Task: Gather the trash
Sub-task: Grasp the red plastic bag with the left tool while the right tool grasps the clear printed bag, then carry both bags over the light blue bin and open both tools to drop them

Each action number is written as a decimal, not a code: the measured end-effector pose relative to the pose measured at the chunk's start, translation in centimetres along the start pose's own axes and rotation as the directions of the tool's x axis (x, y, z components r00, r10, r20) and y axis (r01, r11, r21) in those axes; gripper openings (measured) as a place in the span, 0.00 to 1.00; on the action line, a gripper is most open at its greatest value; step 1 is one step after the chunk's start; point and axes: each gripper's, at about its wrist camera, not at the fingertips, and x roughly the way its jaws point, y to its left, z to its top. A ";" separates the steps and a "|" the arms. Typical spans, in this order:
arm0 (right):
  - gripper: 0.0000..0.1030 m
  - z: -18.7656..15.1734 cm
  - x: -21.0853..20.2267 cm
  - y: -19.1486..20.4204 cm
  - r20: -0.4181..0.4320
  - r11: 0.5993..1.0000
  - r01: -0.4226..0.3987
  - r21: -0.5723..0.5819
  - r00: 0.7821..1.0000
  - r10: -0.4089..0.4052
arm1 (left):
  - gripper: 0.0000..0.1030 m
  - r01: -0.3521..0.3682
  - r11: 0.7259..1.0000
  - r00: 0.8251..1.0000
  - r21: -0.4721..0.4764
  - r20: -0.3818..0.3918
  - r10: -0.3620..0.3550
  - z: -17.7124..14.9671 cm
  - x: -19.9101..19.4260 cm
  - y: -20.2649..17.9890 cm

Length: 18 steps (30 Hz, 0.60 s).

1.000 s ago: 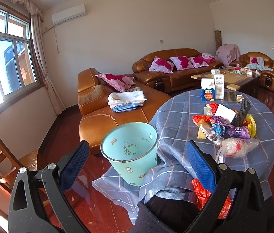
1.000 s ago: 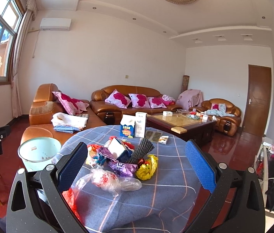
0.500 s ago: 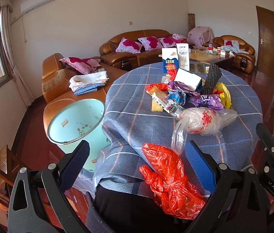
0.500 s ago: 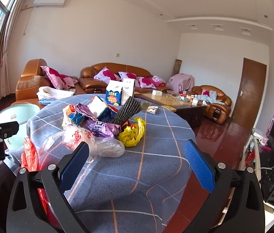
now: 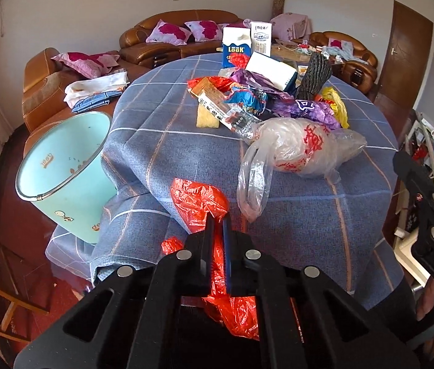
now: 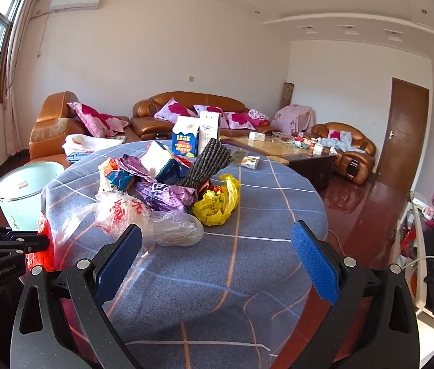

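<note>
Half a second ago the left gripper (image 5: 217, 230) stood wide; now its jaws are clamped on the crinkly red plastic bag (image 5: 200, 200) at the near edge of the round, blue-checked cloth surface (image 5: 161, 117). The right gripper (image 6: 215, 256) hovers, jaws apart. A smooth mint bin (image 5: 63, 166) stands left; leather sofas (image 6: 186, 107) far.

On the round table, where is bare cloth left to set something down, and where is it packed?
Bare cloth lies on the table's near right part, between the yellow bag and the open right claw, and on the left strip toward the bin. The middle is crowded with wrappers and the clear bag; the left claw pinches the red bag at the near edge.
</note>
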 end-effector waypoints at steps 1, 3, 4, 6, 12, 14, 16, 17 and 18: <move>0.82 0.3 0.4 0.2 -0.009 1.000 -0.025 -0.001 1.000 0.025 | 0.05 -0.001 1.000 1.000 0.000 0.010 0.001 0.2 -0.6 0.2; 0.74 0.8 1.3 0.9 -0.023 0.998 -0.064 -0.012 0.998 0.063 | 0.04 0.001 1.000 0.999 -0.003 0.045 -0.001 0.8 -1.8 0.7; 0.72 1.1 1.7 1.4 -0.025 0.996 -0.085 -0.021 0.996 0.085 | 0.04 -0.014 1.000 0.997 -0.004 0.074 0.014 1.2 -2.6 0.9; 0.70 1.7 2.5 2.5 -0.035 0.990 -0.133 -0.046 0.991 0.132 | 0.04 -0.039 0.999 0.991 -0.003 0.124 0.039 2.0 -3.9 1.4; 0.66 1.6 5.4 5.3 -0.127 0.973 -0.209 -0.102 0.972 0.196 | 0.04 -0.115 0.993 0.973 -0.004 0.200 0.114 3.5 -5.3 2.6; 0.43 0.9 6.3 5.7 -0.179 0.965 -0.242 -0.099 0.959 0.221 | 0.04 -0.117 0.993 0.974 -0.014 0.192 0.117 3.6 -5.1 3.2; 0.20 0.8 6.1 5.8 -0.199 0.955 -0.280 -0.097 0.946 0.258 | 0.04 -0.118 0.993 0.974 -0.021 0.191 0.119 3.8 -5.1 3.8; 0.18 1.0 5.7 5.8 -0.189 0.953 -0.289 -0.096 0.945 0.267 | 0.04 -0.119 0.993 0.973 -0.026 0.195 0.122 4.0 -5.1 4.2; 0.16 1.3 5.2 5.8 -0.177 0.950 -0.295 -0.097 0.945 0.275 | 0.04 -0.123 0.992 0.971 -0.032 0.201 0.127 4.1 -5.3 4.4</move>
